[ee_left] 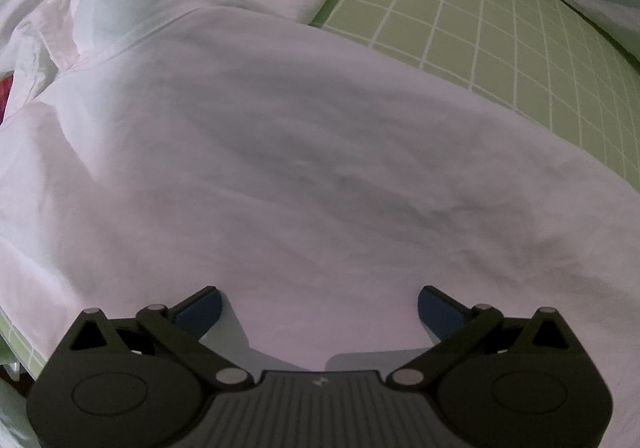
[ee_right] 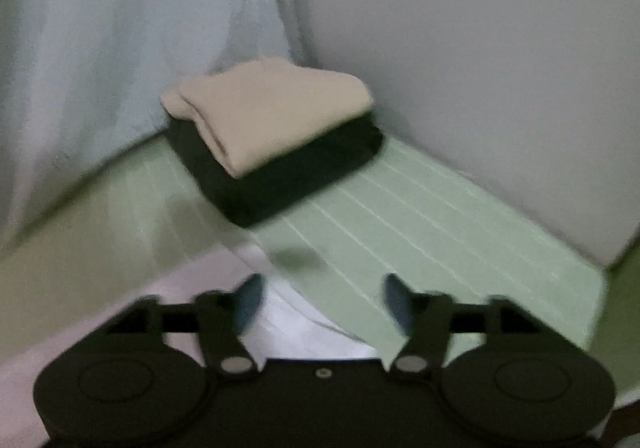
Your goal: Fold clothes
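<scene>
A pale green mat with a white grid [ee_left: 500, 28] covers the flat surface, which meets a plain grey wall [ee_right: 480, 68] in a corner; a light blue cloth with a small orange carrot motif [ee_right: 120, 48] hangs along the other side of that corner. A large white, lightly creased garment with a stitched seam [ee_left: 280, 148] lies spread over most of the mat in the left wrist view, its upper part bunched into folds towards the far left. The left gripper [ee_left: 319, 310] hovers low over the near part of this garment, its blue-padded jaws wide apart and holding nothing. In the blurred right wrist view, the right gripper [ee_right: 320, 302] also has its jaws spread with nothing between them, above an edge of the white garment where it meets the mat. Farther back in the corner sits a folded beige cloth [ee_right: 272, 112] stacked on top of a folded black garment [ee_right: 280, 176], well apart from the gripper.
</scene>
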Demonstrator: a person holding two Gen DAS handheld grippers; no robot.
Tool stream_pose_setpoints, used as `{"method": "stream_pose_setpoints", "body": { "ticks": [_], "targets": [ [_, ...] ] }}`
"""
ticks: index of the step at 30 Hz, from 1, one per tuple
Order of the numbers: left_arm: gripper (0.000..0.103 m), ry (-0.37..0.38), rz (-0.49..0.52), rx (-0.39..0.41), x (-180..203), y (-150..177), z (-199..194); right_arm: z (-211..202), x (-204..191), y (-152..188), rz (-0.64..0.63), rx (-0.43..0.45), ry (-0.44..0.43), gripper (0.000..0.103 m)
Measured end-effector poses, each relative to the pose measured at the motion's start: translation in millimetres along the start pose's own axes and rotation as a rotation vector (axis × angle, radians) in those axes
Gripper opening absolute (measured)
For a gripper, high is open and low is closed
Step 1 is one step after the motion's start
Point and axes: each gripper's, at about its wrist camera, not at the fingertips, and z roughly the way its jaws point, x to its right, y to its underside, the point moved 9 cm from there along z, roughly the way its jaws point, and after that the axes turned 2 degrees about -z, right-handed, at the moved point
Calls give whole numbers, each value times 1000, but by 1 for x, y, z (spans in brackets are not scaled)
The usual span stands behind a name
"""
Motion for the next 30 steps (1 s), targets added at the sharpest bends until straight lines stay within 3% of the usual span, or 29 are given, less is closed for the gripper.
{"method": "stream_pose_setpoints", "body": {
  "ticks": [1, 7, 13, 14, 16, 17, 18, 20, 23, 25, 30],
  "targets": [
    [103, 0, -2, -1, -1, -1, -1, 13, -5, -1, -2, -24, -21, 103],
    [103, 0, -2, -7, -8, -10, -5, 84, -34, -7, -17, -166, -142, 103],
    [103, 0, -6, 2, -15, -18, -10, 107, -50, 0, -43, -252, -218, 100],
    [103, 0, -8, 2, -16, -19, -10, 104, -51, 0, -37, -252, -225, 92],
    [103, -1, -11, 1, -18, -22, -12, 95, -52, -2, -41, -235, -238, 63],
    [103, -1, -12, 3, -20, -23, -13, 89, -52, -3, -47, -218, -245, 42],
    [103, -1, -12, 5, -20, -24, -13, 80, -52, -4, -60, -192, -256, 27],
    [103, -1, -11, 8, -23, -26, -15, 52, -54, -8, -98, -122, -292, 16],
    [103, 0, -8, 10, -27, -31, -18, 2, -52, -11, -147, -12, -326, 13],
    [103, 0, -7, 14, -30, -34, -20, -17, -46, -4, -169, 19, -303, 13],
    [103, 0, -5, 22, -38, -41, -25, -2, -10, 51, -120, -126, -202, 15]
  ]
}}
